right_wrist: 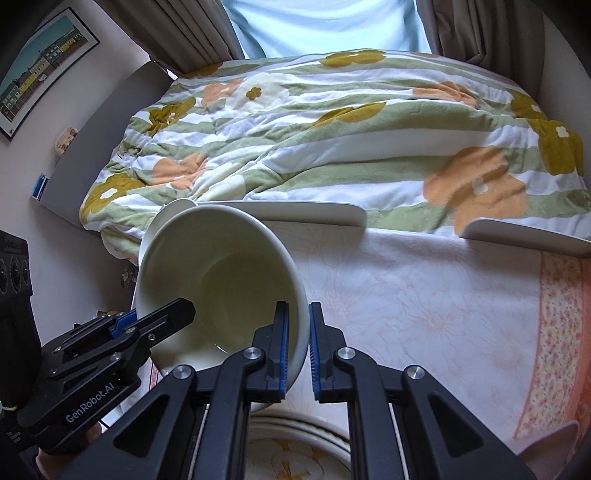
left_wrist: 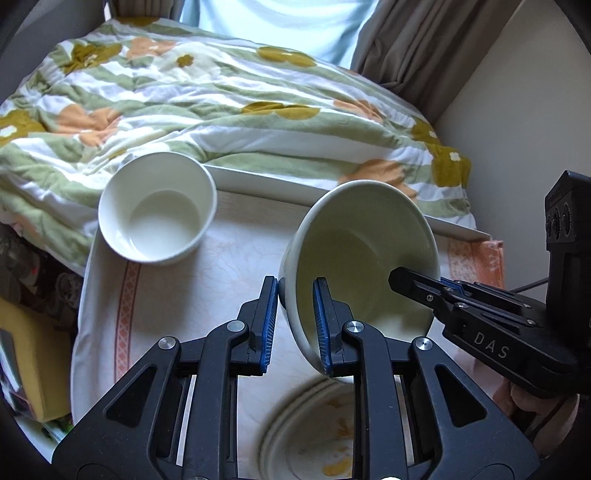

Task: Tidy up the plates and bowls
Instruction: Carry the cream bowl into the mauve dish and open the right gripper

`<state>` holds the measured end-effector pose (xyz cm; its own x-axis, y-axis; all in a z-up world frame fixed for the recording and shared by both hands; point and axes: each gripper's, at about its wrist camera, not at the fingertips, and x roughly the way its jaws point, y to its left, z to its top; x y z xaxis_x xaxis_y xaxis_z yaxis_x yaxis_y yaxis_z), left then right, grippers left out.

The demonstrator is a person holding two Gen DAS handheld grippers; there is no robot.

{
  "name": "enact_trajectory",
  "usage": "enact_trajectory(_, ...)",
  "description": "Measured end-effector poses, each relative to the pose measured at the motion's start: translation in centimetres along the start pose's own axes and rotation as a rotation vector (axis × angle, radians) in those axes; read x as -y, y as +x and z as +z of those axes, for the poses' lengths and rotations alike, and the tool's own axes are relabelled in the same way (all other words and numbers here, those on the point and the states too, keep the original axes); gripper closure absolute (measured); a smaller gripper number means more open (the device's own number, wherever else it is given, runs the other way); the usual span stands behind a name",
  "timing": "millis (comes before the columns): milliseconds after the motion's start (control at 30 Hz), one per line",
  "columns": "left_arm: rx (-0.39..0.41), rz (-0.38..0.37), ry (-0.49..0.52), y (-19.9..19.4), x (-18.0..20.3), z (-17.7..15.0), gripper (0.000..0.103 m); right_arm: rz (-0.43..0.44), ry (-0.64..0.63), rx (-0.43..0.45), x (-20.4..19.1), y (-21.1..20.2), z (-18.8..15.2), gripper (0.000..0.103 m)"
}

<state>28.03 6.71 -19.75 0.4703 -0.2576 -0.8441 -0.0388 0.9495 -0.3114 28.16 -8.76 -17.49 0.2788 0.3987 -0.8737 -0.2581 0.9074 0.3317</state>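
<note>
**Bowl gripped on both sides above the stacked plates**

Bowl [left_wrist: 364,258], cream, tilted, clear of the cloth-covered table [left_wrist: 221,280]. Clamped at the near-left rim by left gripper [left_wrist: 295,325]: one blue pad inside the wall, the other outside, jaws closed on it. Clamped at the opposite rim by right gripper [right_wrist: 298,345] the same way, pads pressed either side of the wall. Seen also from the right wrist, bowl [right_wrist: 221,280] tipped with its mouth toward the cameras.

Directly beneath, near the lower edge: plates [left_wrist: 317,435], stacked, flower-patterned, with yellowish smears. Farther back on the left of the table: second bowl [left_wrist: 159,210], white, upright, well apart from the held one. Behind the table: bed under a quilt [left_wrist: 221,92] striped green and white with orange and mustard flowers. Beyond that, curtains [right_wrist: 192,29] framing a bright window.
</note>
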Motion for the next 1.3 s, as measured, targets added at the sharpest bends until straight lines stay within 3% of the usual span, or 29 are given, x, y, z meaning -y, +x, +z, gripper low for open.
enact_trajectory(367,0.007,-0.053,0.070,-3.5,11.0,-5.3,0.086,-0.017,0.043,0.055,6.4,-9.5,-6.4,0.094)
enact_trajectory(767,-0.084,-0.124,0.148,-0.7,23.7,-12.5,0.086,-0.095,0.136,0.060,16.2,-15.4,-13.7,0.094)
enact_trajectory(967,-0.174,-0.108,0.199,2.1,26.5,-14.5,0.086,-0.106,0.202,0.025,19.5,-15.1,-16.0,0.094)
enact_trajectory(1300,-0.268,-0.028,0.281,6.7,27.2,-15.0,0.086,-0.097,0.275,-0.026,22.4,-12.5,-17.5,0.094)
